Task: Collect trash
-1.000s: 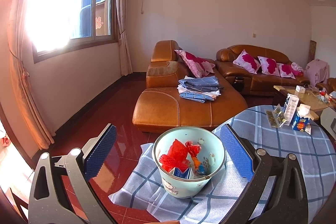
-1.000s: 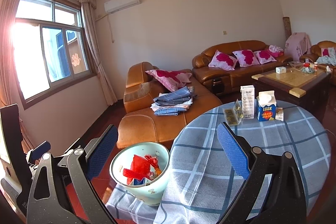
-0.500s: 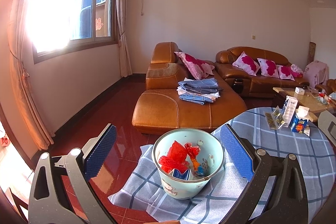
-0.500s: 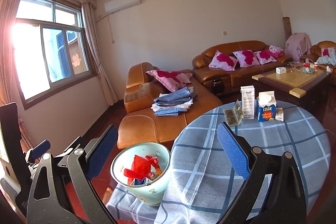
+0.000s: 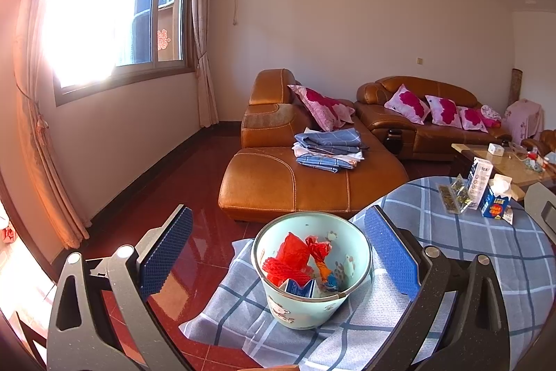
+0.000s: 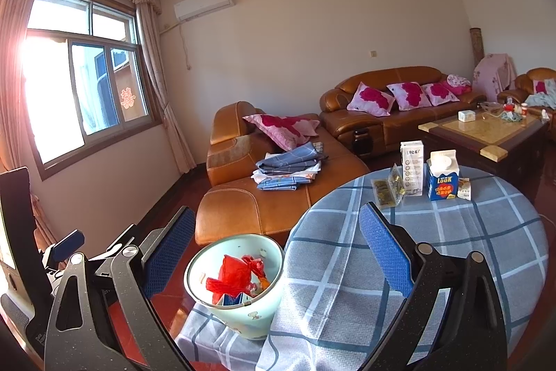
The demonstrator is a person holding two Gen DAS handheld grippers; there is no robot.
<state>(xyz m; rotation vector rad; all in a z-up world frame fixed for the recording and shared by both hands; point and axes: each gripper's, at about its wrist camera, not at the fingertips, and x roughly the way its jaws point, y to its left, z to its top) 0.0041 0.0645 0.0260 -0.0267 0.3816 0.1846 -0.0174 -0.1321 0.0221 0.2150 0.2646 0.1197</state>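
Both tools, left tool and right tool, gape wide and empty above the trash bin.

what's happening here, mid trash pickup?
Yes. Both claws are open and empty, hanging over the near edge of the round table. The left claw frames the pale green bin, which holds red wrappers and other scraps. The right claw looks across the checked cloth. A blue carton, a white carton and clear packets stand at the far side, untouched.
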